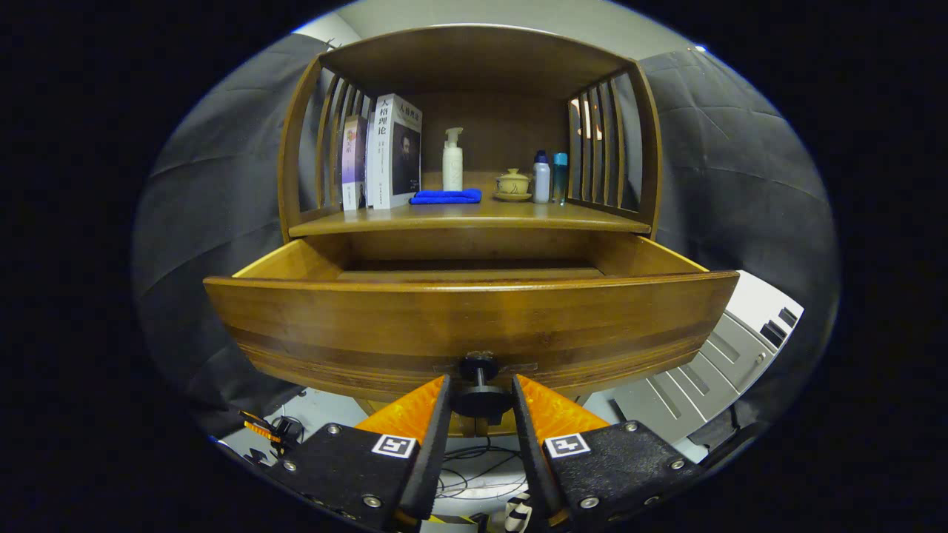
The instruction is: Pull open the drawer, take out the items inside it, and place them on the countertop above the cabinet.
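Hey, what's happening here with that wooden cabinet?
A hand-held gripper has its fingers either side of the dark knob on the wooden drawer, which is pulled well out. From this low angle, the drawer's contents are hidden. On the countertop above sit books, a pump bottle, a blue cloth, a lidded teacup and two small bottles.

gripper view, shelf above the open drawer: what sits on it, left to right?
Books → blue cloth → white pump bottle → lidded teacup → white bottle → teal bottle. The gripper brackets the drawer knob, fingers either side of it.
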